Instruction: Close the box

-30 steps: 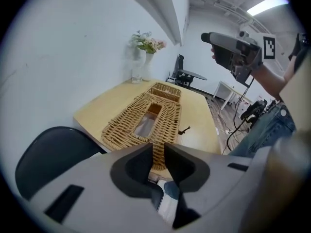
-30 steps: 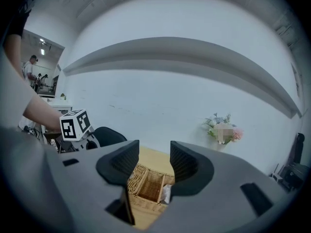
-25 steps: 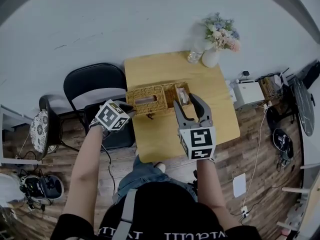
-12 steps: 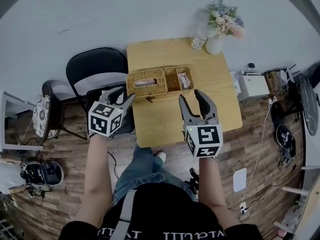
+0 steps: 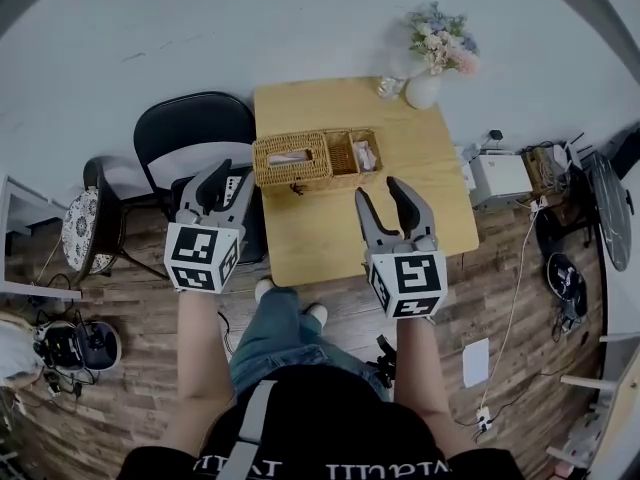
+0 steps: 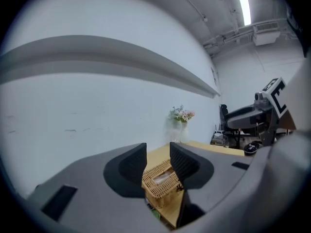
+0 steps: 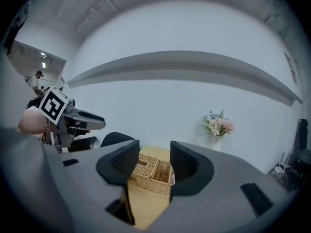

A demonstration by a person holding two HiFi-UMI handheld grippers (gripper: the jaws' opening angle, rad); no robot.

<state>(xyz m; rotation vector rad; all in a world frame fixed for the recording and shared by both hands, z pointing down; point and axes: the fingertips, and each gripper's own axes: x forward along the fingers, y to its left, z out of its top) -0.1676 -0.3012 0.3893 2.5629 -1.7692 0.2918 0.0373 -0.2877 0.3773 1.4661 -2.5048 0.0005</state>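
Box sits on the tabletop against its left edge, a bit past halfway toward the far edge. Vase is at the far edge, well apart from it.

Status: the slotted lid lies flat over the box's left section. In the left gripper view it looks flush, with no gap showing. The right section is an open-top compartment with something pale inside and no lid visible. Judgement: the close looks done. What is left, at most, is a check that the lid is fully seated.

- Left gripper: jaws apart with nothing between them. They have just been opening, then eased in slightly. It is held up off the tabletop's left edge, over the chair, pointing roughly level at the wall.
- Right gripper: jaws apart and empty. It is held over the near half of the tabletop, also about level.

Both grippers are well apart from the box, and neither touches anything.
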